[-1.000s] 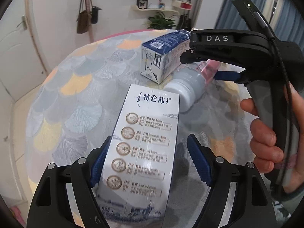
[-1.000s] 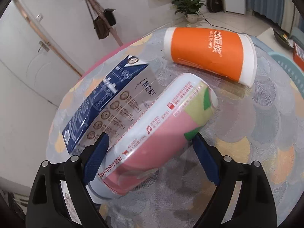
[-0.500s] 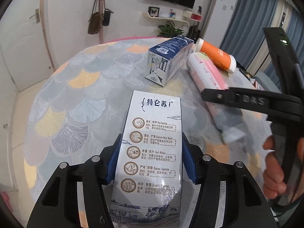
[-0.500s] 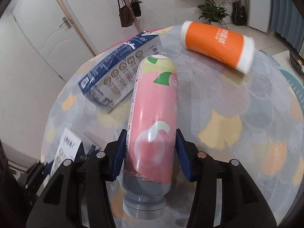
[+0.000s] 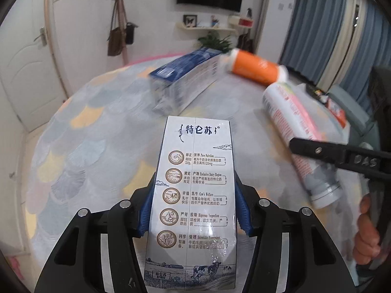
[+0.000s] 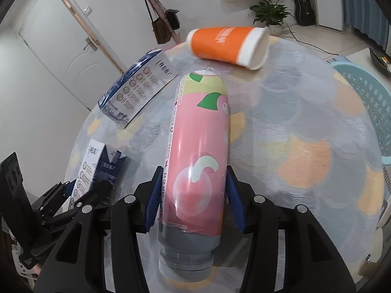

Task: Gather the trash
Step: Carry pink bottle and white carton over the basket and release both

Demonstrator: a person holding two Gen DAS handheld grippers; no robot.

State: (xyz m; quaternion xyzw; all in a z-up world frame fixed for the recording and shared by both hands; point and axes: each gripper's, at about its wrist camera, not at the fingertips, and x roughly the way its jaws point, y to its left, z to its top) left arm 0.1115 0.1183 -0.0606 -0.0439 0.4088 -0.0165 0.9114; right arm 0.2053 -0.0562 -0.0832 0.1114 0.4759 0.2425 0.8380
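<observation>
While each claw pinches one piece of trash, both items point forward along the fingers. Left claw (image 5: 193,207): blue pads pressed against the long sides of a white milk carton (image 5: 195,195), gripped low so its printed face stays up and its far end projects over the desk (image 5: 80,151). Right claw (image 6: 194,195): pads clamped around the lower body of a pink drink bottle (image 6: 198,156), grey cap toward the camera; the grip near the cap end probably keeps the round body from rolling. Whether either item is clear of the desk cannot be told. Farther out lie a blue milk carton (image 6: 136,85) on its side and an orange paper cup (image 6: 227,44), both uncollected. At the right desk edge stands a pale blue basket (image 6: 366,97), the likely destination.
</observation>
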